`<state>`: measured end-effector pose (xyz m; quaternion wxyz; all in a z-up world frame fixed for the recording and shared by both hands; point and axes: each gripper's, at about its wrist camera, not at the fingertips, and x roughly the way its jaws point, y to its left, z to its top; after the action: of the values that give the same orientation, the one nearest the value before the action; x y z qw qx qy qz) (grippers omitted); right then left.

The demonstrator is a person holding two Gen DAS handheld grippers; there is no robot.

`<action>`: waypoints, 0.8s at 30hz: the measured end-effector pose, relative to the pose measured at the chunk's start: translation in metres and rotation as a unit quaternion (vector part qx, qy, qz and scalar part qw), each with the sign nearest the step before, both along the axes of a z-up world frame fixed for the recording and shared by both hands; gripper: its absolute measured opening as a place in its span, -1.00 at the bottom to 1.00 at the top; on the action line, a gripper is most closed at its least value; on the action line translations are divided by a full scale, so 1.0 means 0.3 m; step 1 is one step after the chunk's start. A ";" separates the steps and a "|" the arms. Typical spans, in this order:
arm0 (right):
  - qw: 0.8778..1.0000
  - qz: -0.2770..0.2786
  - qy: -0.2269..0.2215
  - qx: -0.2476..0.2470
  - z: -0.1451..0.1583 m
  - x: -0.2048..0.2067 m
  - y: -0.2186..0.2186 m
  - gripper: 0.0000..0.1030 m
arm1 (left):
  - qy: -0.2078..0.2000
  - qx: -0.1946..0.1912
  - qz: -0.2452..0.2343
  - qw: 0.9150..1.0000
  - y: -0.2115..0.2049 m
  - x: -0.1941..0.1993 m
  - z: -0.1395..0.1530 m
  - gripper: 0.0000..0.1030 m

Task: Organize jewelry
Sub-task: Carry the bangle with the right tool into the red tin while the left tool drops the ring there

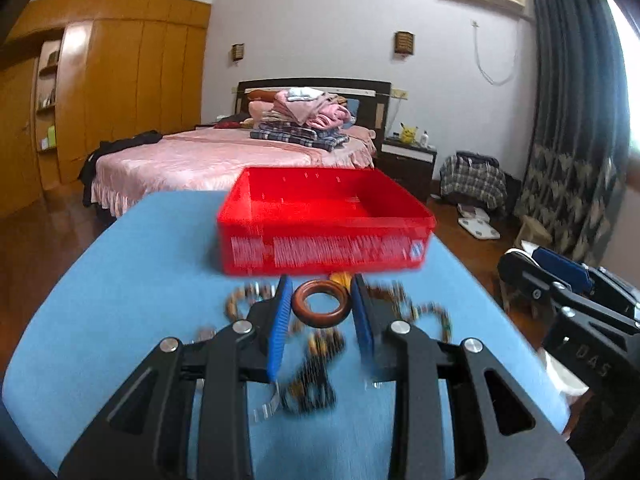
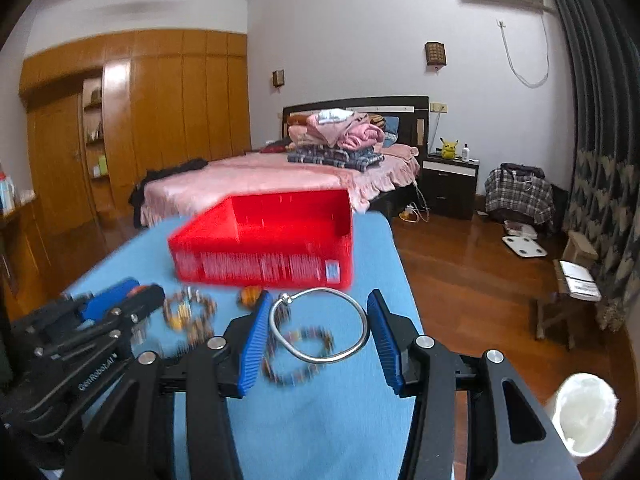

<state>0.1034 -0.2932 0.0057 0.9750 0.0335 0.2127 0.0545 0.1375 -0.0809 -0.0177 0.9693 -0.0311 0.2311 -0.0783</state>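
Note:
A red plastic box (image 1: 326, 220) stands open on the blue table (image 1: 140, 264); it also shows in the right wrist view (image 2: 264, 240). My left gripper (image 1: 320, 300) is shut on a brown wooden bangle (image 1: 321, 307), held sharp between the blue pads above blurred bead bracelets (image 1: 316, 360). My right gripper (image 2: 318, 316) is shut on a silver bangle (image 2: 320, 324), held between its pads over a bead bracelet (image 2: 300, 352). More bead bracelets (image 2: 190, 312) lie to the left on the cloth.
The right gripper (image 1: 572, 304) shows at the right edge of the left wrist view; the left gripper (image 2: 80, 332) shows at the left of the right wrist view. A white bin (image 2: 580, 412) stands by the table's right edge. A bed (image 1: 224, 156) lies beyond.

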 end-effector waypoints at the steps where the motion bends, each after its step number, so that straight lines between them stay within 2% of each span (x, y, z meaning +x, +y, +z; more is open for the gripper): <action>1: 1.000 -0.002 -0.003 0.001 0.022 0.038 0.004 -0.06 | -0.003 0.000 0.006 1.000 0.005 0.028 0.020 -0.45; 7: 0.999 0.011 0.012 0.038 0.060 0.287 0.023 -0.06 | -0.007 -0.013 0.020 1.000 0.021 0.238 0.103 -0.45; 10: 0.998 0.014 0.026 0.049 0.046 0.396 0.034 -0.06 | -0.002 -0.010 0.027 1.000 0.015 0.336 0.109 -0.45; 14: 0.998 0.019 0.042 0.040 0.011 0.501 0.061 -0.06 | 0.008 -0.005 0.023 1.000 0.004 0.421 0.097 -0.43; 15: 0.998 0.020 0.045 0.038 0.003 0.513 0.065 -0.05 | 0.011 -0.005 0.022 1.000 0.001 0.442 0.090 -0.38; 16: 0.998 0.019 0.049 0.037 -0.005 0.530 0.068 -0.04 | 0.015 -0.004 0.020 1.000 0.004 0.453 0.084 -0.07; 18: 0.998 0.020 0.051 0.039 -0.012 0.542 0.062 0.14 | 0.014 0.000 0.022 1.000 0.011 0.461 0.075 0.25; 21: 0.998 0.014 0.046 0.037 -0.014 0.527 0.055 0.31 | 0.008 0.004 0.021 1.000 0.033 0.446 0.074 0.33; 22: 0.998 0.012 0.045 0.037 -0.016 0.514 0.052 0.35 | 0.006 0.004 0.024 1.000 0.044 0.436 0.076 0.40; 24: 0.998 0.011 0.042 0.037 -0.013 0.484 0.045 0.37 | 0.008 0.001 0.025 1.000 0.070 0.408 0.081 0.41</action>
<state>0.2486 -0.2795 0.0017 0.9626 0.0698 0.2516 0.0720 0.2600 -0.0600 0.0067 0.9691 -0.0366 0.2377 -0.0541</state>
